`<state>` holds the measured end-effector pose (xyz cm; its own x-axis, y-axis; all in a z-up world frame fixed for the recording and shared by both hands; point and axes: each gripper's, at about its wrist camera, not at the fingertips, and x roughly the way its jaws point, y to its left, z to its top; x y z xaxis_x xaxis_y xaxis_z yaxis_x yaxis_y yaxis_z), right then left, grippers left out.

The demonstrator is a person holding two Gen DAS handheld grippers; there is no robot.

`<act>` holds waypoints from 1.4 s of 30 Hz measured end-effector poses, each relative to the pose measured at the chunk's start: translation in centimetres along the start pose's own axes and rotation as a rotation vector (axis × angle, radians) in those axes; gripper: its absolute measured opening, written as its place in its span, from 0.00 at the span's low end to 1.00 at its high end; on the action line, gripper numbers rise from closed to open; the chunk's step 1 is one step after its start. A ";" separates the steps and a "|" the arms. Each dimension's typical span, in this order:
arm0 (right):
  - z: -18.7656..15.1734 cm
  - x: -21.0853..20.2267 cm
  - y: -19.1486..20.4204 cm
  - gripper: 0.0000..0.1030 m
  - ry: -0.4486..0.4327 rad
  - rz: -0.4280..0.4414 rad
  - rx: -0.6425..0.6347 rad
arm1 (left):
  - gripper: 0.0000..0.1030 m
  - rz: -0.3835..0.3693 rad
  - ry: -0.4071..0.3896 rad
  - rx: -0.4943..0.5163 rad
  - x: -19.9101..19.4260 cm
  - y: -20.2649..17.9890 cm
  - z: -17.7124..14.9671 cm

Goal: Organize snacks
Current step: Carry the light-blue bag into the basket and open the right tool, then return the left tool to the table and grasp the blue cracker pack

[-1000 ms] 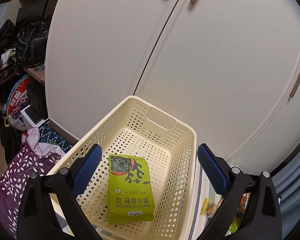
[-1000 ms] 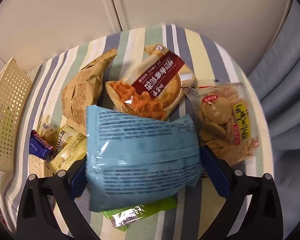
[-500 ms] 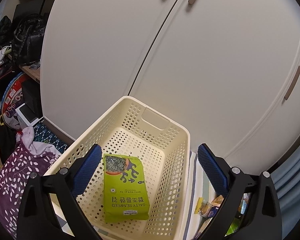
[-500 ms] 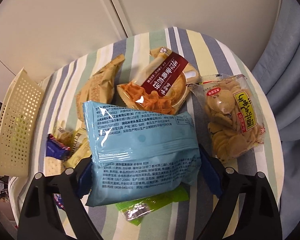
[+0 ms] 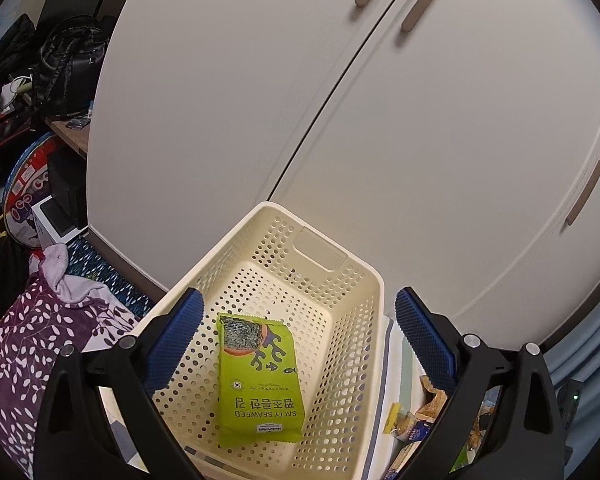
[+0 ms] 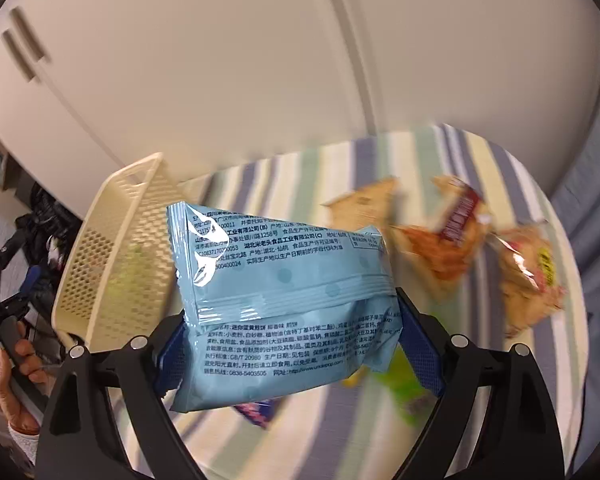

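The right hand-held gripper (image 6: pixel 292 344) is clenched on a light blue plastic snack bag with printed text (image 6: pixel 284 300), held up off the striped cloth-covered tabletop (image 6: pixel 380 432). Loose snack packets (image 6: pixel 452 256), blurred, lie near the tabletop's far right edge. A cream perforated plastic basket (image 6: pixel 112 256) sits at the tabletop's left edge. The left hand-held gripper (image 5: pixel 296 340) hangs released above that basket (image 5: pixel 340 364), its blue pads wide apart and holding nothing. A green flat seaweed packet (image 5: pixel 260 384) lies on the basket floor, nearer its left wall. White cabinet doors (image 5: pixel 340 120) stand behind
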<state>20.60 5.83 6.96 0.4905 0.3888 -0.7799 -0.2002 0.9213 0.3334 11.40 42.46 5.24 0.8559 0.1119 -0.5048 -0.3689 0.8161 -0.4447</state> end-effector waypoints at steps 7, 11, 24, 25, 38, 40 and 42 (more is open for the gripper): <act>1.1 1.5 10.3 0.85 -0.015 0.126 -0.151 | 0.95 0.037 -0.021 -0.026 -0.5 1.6 0.7; 2.3 3.5 15.4 0.85 -0.010 0.186 -0.213 | 0.95 0.045 -0.042 -0.031 -1.1 2.0 1.1; 4.8 9.0 22.4 0.83 0.021 0.315 -0.203 | 0.97 0.042 -0.074 -0.058 -1.9 3.0 2.0; 4.9 9.0 22.2 0.83 0.019 0.333 -0.183 | 0.97 0.036 -0.071 -0.065 -1.9 3.1 2.0; 3.5 7.5 21.5 0.83 -0.018 0.258 -0.183 | 0.97 0.001 -0.070 -0.041 -2.1 1.9 1.6; 3.1 7.0 21.1 0.83 -0.028 0.228 -0.197 | 0.97 -0.006 -0.070 -0.032 -2.2 1.4 1.5; 2.7 6.7 20.7 0.83 -0.033 0.203 -0.207 | 0.97 -0.014 -0.069 -0.021 -2.2 1.0 1.4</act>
<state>22.06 27.43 10.11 0.4495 0.5678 -0.6896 -0.4637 0.8081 0.3632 9.69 43.83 6.96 0.8836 0.1401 -0.4468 -0.3641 0.8056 -0.4674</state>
